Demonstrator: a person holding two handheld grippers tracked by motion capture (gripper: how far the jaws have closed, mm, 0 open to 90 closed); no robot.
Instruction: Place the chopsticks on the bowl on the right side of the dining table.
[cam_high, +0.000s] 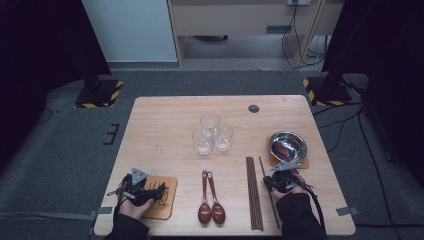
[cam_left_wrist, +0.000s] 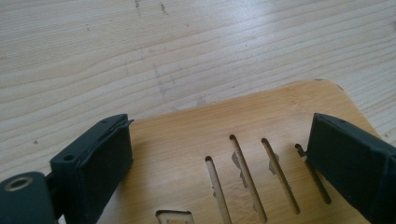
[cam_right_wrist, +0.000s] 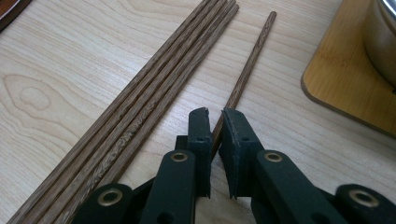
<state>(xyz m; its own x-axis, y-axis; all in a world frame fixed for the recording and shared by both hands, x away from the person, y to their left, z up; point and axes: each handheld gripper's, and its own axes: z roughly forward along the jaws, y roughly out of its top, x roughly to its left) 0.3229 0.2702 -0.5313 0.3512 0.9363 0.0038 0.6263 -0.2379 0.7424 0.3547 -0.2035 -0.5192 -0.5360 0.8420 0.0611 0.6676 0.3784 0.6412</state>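
Observation:
My right gripper (cam_right_wrist: 215, 122) is shut on a single dark wooden chopstick (cam_right_wrist: 250, 65), which lies on the table and runs away from the jaws. To its left is a tight bundle of several chopsticks (cam_right_wrist: 154, 88). In the high view this gripper (cam_high: 270, 181) sits at the front right, beside the bundle (cam_high: 254, 195). My left gripper (cam_left_wrist: 218, 123) stands open just above a slotted wooden mat (cam_left_wrist: 261, 112), one pad over each side of it and nothing pinched. In the high view it (cam_high: 159, 191) is at the front left over that mat (cam_high: 167, 202).
Two brown spoons (cam_high: 210, 200) lie side by side at the front middle. Three clear glasses (cam_high: 212, 135) stand grouped in the centre. A steel bowl (cam_high: 287, 145) rests on another wooden mat (cam_right_wrist: 345, 79) just beyond my right gripper. A dark round hole (cam_high: 254, 108) marks the table's far edge.

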